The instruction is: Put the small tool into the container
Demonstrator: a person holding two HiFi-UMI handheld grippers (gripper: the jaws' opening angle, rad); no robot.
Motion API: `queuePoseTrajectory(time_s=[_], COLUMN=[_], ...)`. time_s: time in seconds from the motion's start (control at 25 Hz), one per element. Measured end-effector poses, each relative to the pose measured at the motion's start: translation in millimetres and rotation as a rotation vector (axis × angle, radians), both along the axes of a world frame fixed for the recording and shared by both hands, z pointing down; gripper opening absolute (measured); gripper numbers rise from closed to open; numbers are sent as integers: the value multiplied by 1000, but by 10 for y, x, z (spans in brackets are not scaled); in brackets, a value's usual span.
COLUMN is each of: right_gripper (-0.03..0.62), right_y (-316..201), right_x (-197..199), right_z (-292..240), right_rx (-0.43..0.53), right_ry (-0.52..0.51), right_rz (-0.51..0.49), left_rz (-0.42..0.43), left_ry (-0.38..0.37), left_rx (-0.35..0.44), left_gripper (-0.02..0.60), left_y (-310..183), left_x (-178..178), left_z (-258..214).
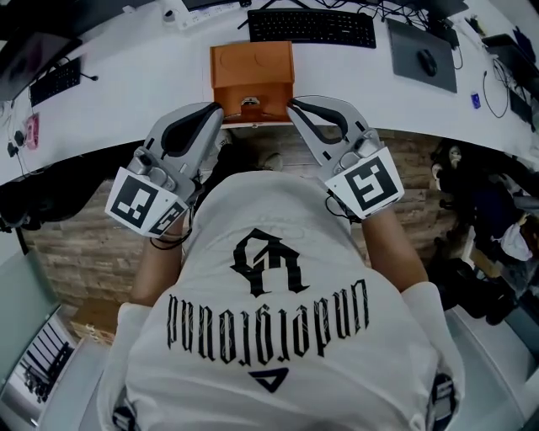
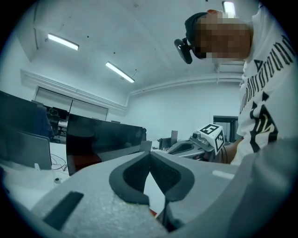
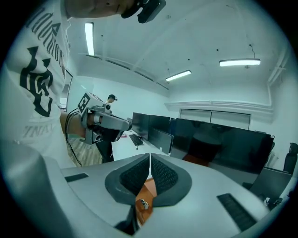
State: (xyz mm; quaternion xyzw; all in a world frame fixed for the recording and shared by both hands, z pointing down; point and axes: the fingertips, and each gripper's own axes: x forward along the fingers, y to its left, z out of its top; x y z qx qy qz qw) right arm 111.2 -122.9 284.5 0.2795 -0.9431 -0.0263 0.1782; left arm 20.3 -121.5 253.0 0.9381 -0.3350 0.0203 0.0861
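An orange open container (image 1: 251,71) stands at the near edge of the white desk (image 1: 126,105). A small metal tool (image 1: 250,103) lies inside it by its near wall. My left gripper (image 1: 221,108) is just left of that wall and my right gripper (image 1: 290,106) just right of it. Both tips point at the container, and both are shut with nothing between the pads. In the right gripper view the jaws (image 3: 150,155) meet, and below them show the orange container (image 3: 148,191) and the tool (image 3: 143,203). The left gripper's (image 2: 150,153) jaws also meet.
A black keyboard (image 1: 312,25) lies behind the container, with a mouse (image 1: 428,61) on a grey pad to its right. A second keyboard (image 1: 55,82) is at the far left. Dark monitors (image 3: 219,144) line the desk. Cluttered items (image 1: 497,210) sit on the floor at right.
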Motion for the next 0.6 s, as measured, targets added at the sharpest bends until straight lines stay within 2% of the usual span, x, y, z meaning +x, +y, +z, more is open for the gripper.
queuePoseTrajectory(time_s=[0.32,0.6], right_gripper=[21,21], right_y=[92,245], right_x=[-119,-313], right_z=[35,-29], right_rx=[-16,8], right_ry=[-9,-15], right_rz=[-37,12], left_rz=[-46,25], left_ry=[-33,-28], left_rx=[-52,-27], left_gripper=[15,15], left_y=[159,336], left_x=[-209,-383], left_z=[105,57])
